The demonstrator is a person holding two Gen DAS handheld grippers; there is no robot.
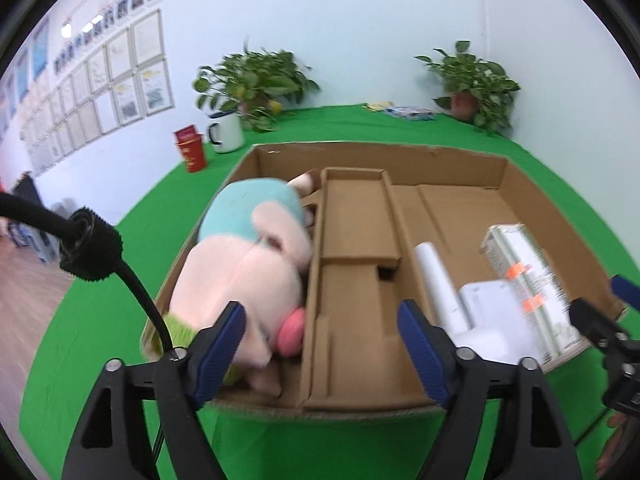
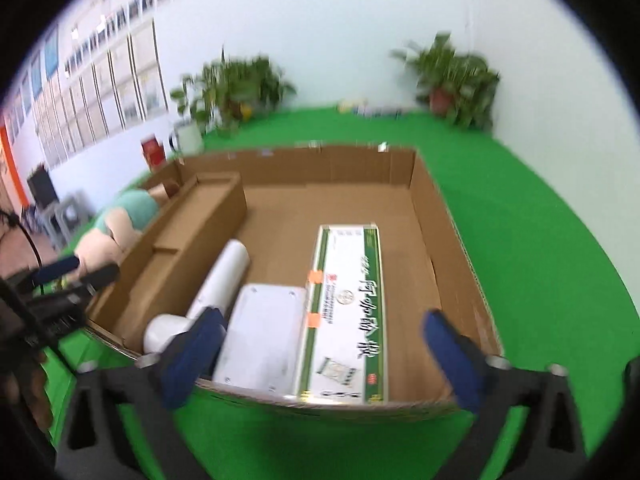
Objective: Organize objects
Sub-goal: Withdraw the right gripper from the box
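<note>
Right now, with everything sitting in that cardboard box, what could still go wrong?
The plush toy bulges above the cardboard box wall and could roll out onto the green cloth. The white-and-green carton reaches the box's near edge, so a nudge there might tip it over the rim. Both the left hand-held gripper and the right hand-held gripper hover open over that near edge, so either might catch the wall and drag the box.
</note>
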